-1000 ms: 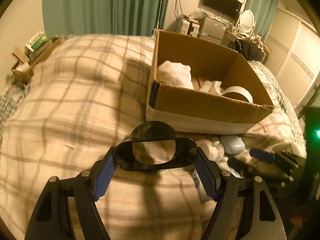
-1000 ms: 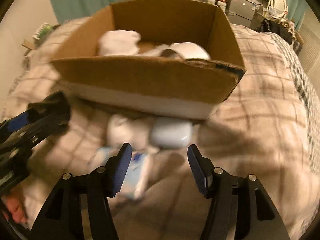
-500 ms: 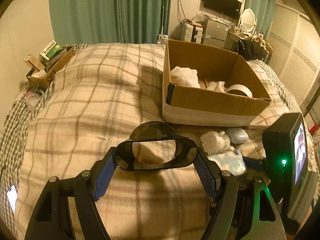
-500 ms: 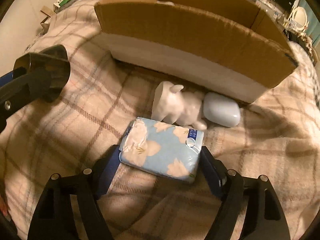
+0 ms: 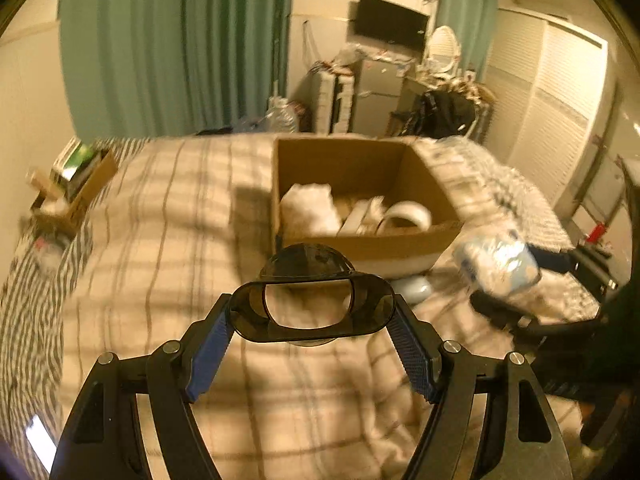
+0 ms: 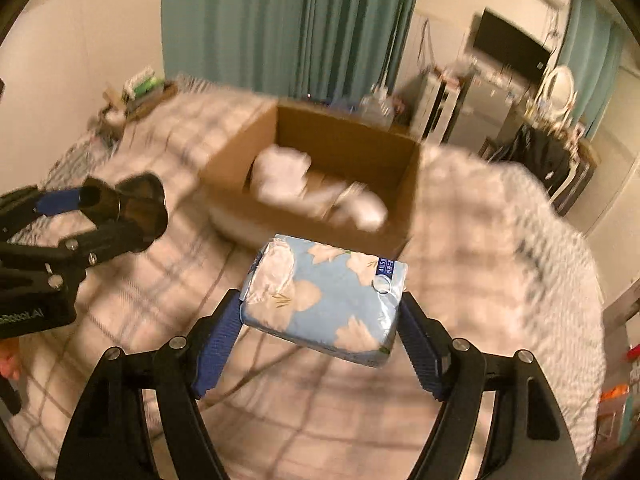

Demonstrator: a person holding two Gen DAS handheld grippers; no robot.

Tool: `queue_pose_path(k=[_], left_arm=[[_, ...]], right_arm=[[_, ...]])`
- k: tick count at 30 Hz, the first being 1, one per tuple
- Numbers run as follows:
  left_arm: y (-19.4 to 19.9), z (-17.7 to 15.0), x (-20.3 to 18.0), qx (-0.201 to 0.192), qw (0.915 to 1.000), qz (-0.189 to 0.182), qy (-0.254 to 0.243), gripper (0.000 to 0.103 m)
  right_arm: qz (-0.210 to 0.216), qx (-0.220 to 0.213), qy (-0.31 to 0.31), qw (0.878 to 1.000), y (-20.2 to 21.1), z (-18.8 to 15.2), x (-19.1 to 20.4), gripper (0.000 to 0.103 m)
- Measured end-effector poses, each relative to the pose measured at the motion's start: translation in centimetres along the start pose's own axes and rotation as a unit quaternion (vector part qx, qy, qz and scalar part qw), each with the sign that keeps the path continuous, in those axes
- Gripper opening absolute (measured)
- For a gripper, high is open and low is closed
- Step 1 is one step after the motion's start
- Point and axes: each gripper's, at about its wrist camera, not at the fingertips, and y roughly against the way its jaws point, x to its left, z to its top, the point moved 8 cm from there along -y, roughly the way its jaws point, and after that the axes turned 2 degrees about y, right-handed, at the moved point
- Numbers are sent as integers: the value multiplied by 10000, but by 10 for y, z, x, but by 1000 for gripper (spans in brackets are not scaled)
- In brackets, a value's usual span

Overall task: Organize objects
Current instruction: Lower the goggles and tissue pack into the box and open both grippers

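- While raised over the plaid blanket [image 6: 500, 240], right gripper [image 6: 320, 320] pinching tissue pack [image 6: 324, 300], aimed for cardboard box [image 6: 320, 216].
- Left gripper [image 5: 312, 324] clamped on dark plastic cup [image 5: 310, 308], likely boxed next.

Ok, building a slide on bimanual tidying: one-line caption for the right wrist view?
Right gripper carries a blue floral tissue pack above the plaid blanket toward the cardboard box.

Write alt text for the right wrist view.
The right gripper is shut on a soft blue tissue pack with white flowers, held above a beige plaid blanket. Beyond it sits an open brown cardboard box holding white items. At left, the left gripper holds a dark, glossy plastic object.
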Motion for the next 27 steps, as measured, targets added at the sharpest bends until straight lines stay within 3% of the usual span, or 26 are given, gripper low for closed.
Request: queue_pose_path(k=[6, 12, 17, 22, 27], left_arm=[[-13, 68, -6, -234, 9993, 122, -250, 77], [-65, 116, -5, -76, 9998, 38, -158, 77], [-120, 124, -7, 195, 9995, 22, -263, 77], [-168, 114, -8, 430, 9983, -54, -384, 77], [-184, 109, -4, 290, 9990, -265, -222, 80]], right_arm=[[27, -526, -156, 9985, 23, 68, -31, 75], [116, -554, -286, 9980, -16, 128, -53, 75], [133, -387, -369, 9985, -69, 152, -72, 75], [123, -218, -462, 9986, -121, 148, -80, 74], [31, -460, -391, 9982, -138, 141, -79, 82]])
